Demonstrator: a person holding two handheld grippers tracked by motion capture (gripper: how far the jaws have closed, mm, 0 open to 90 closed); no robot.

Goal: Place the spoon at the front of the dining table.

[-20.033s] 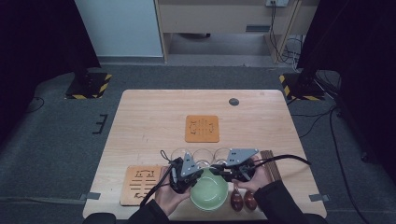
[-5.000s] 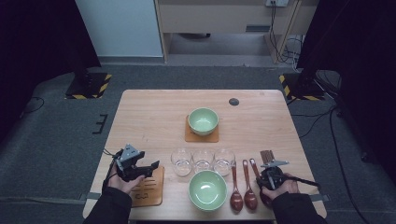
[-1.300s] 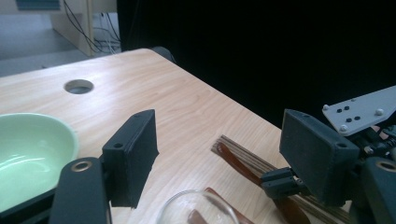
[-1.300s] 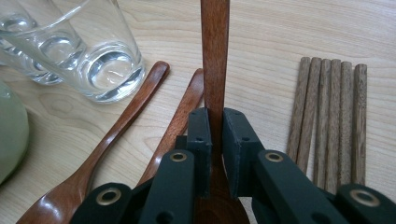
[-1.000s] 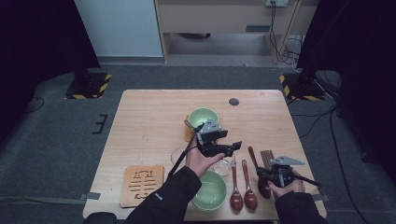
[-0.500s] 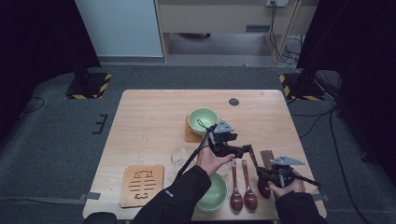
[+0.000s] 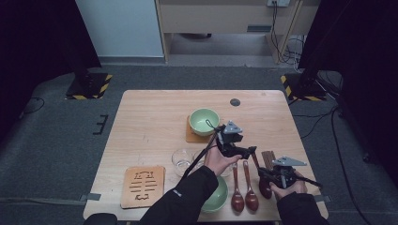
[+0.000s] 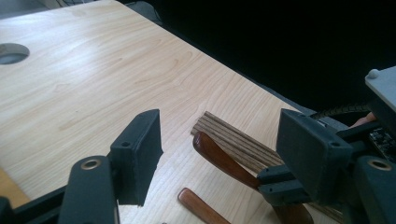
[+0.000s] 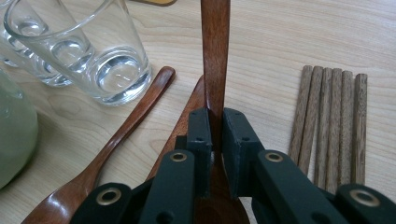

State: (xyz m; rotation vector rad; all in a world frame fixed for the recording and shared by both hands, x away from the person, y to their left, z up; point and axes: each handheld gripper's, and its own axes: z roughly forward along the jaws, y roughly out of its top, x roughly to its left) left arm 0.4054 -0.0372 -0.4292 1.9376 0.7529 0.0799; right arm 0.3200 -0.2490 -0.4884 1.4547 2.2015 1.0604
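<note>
Right claw (image 9: 213, 140): clenched on the handle of a dark brown wooden spoon (image 9: 215, 56), near the bench's front right corner; in the high view the same claw (image 7: 278, 177) sits over the spoon's bowl end.
Held spoon: its handle runs up and away from the right claw, lifted clear of the two other brown wooden spoons (image 7: 244, 187) lying side by side on the bench.
Left claw (image 8: 219, 154): released, jaws standing apart with nothing pressed between them; the tip of the held spoon's handle (image 8: 219, 161) lies in the gap, touching neither pad. In the high view this claw (image 7: 244, 152) hovers right of the bench's centre.
Chopsticks: a bundle of dark wooden chopsticks (image 9: 329, 126) lies flat just beside the spoons, on the right.
Glasses: clear drinking glasses (image 9: 88, 56) stand together left of the spoons.
Bowls: one pale green ceramic bowl (image 7: 204, 121) rests on a square wooden coaster (image 7: 191, 136) mid-bench; a second green bowl (image 7: 217, 197) sits at the front edge, partly under the person's left sleeve.
Bench: light wooden bench (image 7: 155, 122); a carved wooden coaster (image 7: 142, 185) lies at its front left.
</note>
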